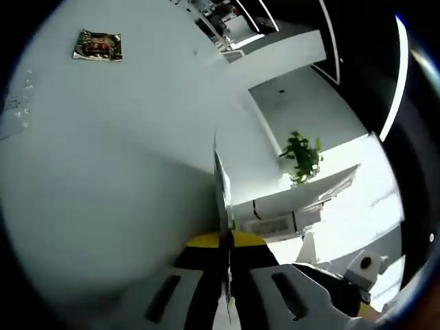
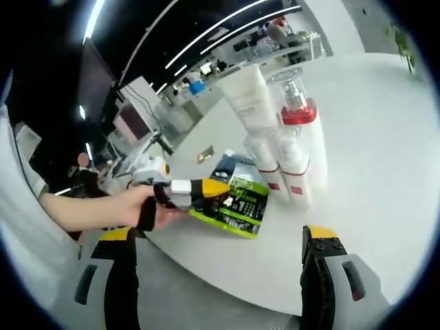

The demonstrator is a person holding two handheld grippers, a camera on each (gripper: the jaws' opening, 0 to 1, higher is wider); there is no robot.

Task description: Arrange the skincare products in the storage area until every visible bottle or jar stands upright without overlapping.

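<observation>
Here, in the left gripper view, I see my left gripper [image 1: 225,275] with its jaws pressed together on a thin flat packet [image 1: 221,192], seen edge-on as a pale sliver rising from between the yellow-tipped jaws. Behind it lies the white table [image 1: 124,151], carrying a small foil sachet [image 1: 98,46] near its far side. A potted green plant [image 1: 301,157] stands beyond the table edge, next to a white counter [image 1: 302,199].

In the right gripper view, my right gripper [image 2: 220,240] has its jaws set wide apart with nothing between them. The left gripper [image 2: 206,187] enters from the left, held by a hand [image 2: 141,206], and its yellow tip is clamped on the near edge of the packet [image 2: 237,196], whose face is green and black with a blue upper part; the packet is tilted up from the white table [image 2: 371,172].

Just beside the packet, toward the table centre, the skincare products stand upright in a tight cluster: a tall white tube [image 2: 249,96], a clear pump bottle [image 2: 297,103] with a red collar, and two small white bottles [image 2: 278,172] with red bands in front, touching one another. The foil sachet [image 2: 204,155] lies farther back on the table.
</observation>
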